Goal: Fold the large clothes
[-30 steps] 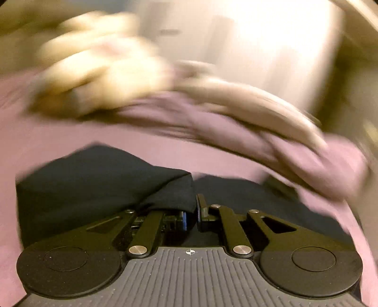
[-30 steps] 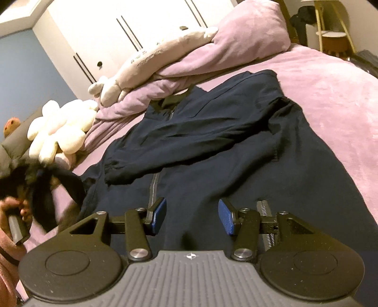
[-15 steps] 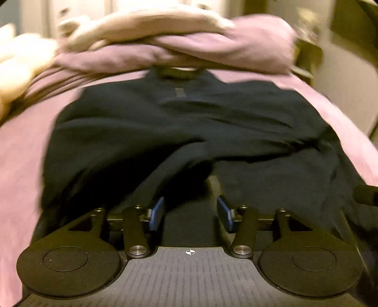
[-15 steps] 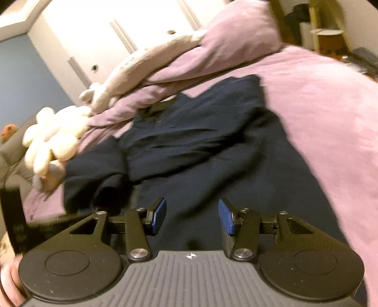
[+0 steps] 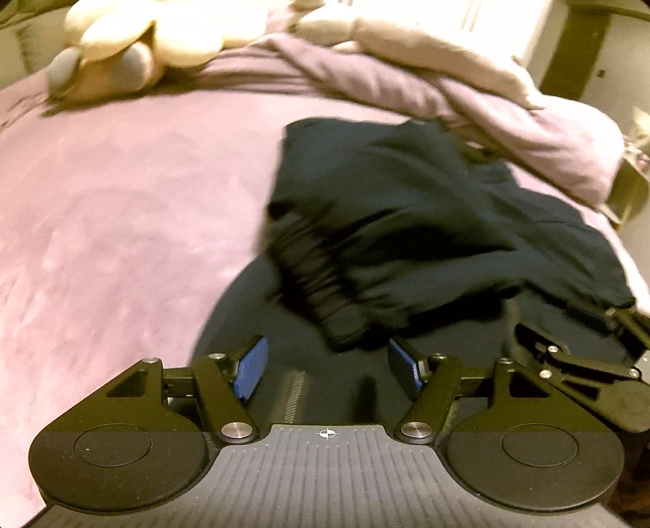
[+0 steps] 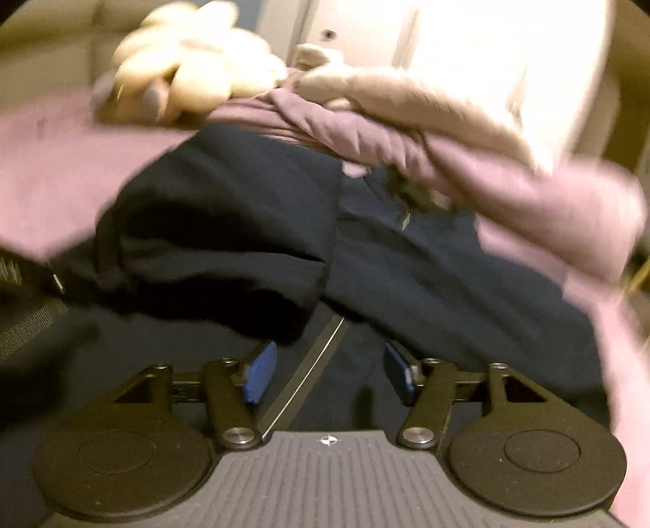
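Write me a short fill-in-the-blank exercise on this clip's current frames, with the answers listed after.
1. The dark jacket lies on a bed cover coloured ____.
2. The left gripper has its fingers ____, with nothing between them.
3. A metal ____ runs up the jacket between the fingers of the right gripper.
4. The cream ____ toy sits at the head of the bed.

Answers: pink; open; zipper; plush
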Tool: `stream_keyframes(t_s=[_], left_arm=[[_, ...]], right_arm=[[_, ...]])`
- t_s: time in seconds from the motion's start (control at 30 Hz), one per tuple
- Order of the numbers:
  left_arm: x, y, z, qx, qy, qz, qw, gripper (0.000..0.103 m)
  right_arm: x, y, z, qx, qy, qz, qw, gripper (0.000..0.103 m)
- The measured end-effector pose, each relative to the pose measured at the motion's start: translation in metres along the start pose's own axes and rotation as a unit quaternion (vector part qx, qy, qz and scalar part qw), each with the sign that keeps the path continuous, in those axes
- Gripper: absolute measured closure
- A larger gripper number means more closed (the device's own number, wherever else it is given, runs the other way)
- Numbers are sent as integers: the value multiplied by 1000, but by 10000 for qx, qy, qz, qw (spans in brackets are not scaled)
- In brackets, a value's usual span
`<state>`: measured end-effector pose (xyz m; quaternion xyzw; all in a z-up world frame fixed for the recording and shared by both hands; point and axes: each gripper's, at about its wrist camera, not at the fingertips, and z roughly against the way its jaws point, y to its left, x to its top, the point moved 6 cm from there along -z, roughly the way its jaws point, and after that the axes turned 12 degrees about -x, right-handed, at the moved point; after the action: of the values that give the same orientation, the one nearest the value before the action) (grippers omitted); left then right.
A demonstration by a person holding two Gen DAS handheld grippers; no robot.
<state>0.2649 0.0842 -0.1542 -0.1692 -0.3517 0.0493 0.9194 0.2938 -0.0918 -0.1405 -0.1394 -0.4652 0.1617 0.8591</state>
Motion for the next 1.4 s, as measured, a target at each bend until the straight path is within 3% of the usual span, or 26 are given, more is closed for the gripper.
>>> stream_keyframes(t_s=[0.1, 0.23, 0.3, 0.33, 0.37, 0.4, 0.43, 0.5, 0.57, 0.6, 0.63, 0.7, 0.77, 0.9, 0.97, 1.0, 1.07, 1.17, 1.23, 1.4], left_arm=[[-2, 14, 8, 20, -79, 167, 9998, 33], [-2, 23, 14, -85, -130, 322, 9994, 33], [-1, 23, 14, -119, -149, 354, 9992, 33], [-1, 24, 15, -141, -166, 375, 9991, 33], [-1, 25, 16, -158, -183, 398, 9989, 33], [-1, 26, 18, -159, -217, 440, 9987, 33], [0, 27, 20, -150, -260, 488, 9984, 33], [3, 28, 23, -141, -362, 524, 9979, 33], [7, 29, 26, -105, -423, 479, 9979, 32], [9, 28, 26, -85, -433, 437, 9981, 32], [11, 27, 25, -87, -433, 400, 9982, 32], [17, 21, 20, -112, -431, 320, 9985, 32], [22, 13, 13, -145, -429, 207, 9988, 31], [27, -4, -3, -224, -345, -19, 9992, 31], [26, -10, -8, -196, -295, -112, 9993, 31], [26, -13, -11, -183, -279, -162, 9993, 31], [25, -15, -15, -119, -237, -217, 9994, 30], [26, -17, -18, -65, -231, -251, 9994, 30], [29, -18, -20, -32, -242, -281, 9993, 30], [37, -24, -22, 0, -296, -359, 9989, 29]], right_arm=[[6, 26, 2, -428, -484, 903, 9938, 34], [12, 60, 3, -977, -1141, 2002, 9682, 34], [15, 73, 3, -1039, -1405, 2325, 9568, 37], [17, 79, 3, -996, -1481, 2402, 9542, 50], [18, 83, 3, -890, -1516, 2416, 9543, 74], [22, 85, 2, -773, -1510, 2385, 9562, 84], [25, 84, -1, -713, -1467, 2260, 9604, 93], [39, 65, -4, -545, -1289, 1453, 9794, 95], [54, 15, -9, -187, -819, -291, 9960, 96], [54, -13, -11, 22, -628, -1172, 9911, 96], [50, -45, -15, 268, -399, -2218, 9739, 96], [20, -104, -30, 821, 196, -4211, 9031, 95], [-19, -137, -48, 1160, 806, -5416, 8287, 91], [-79, -166, -62, 1381, 1399, -6575, 7274, 90], [-98, -176, -60, 1481, 1371, -6958, 6893, 80], [-106, -184, -56, 1426, 1337, -7061, 6806, 76], [-115, -201, -44, 1195, 1209, -7033, 6903, 70], [-113, -210, -35, 923, 1157, -6726, 7250, 56], [-112, -211, -33, 1000, 1177, -6566, 7382, 49], [-88, -209, -34, 1187, 1053, -6196, 7688, 48]])
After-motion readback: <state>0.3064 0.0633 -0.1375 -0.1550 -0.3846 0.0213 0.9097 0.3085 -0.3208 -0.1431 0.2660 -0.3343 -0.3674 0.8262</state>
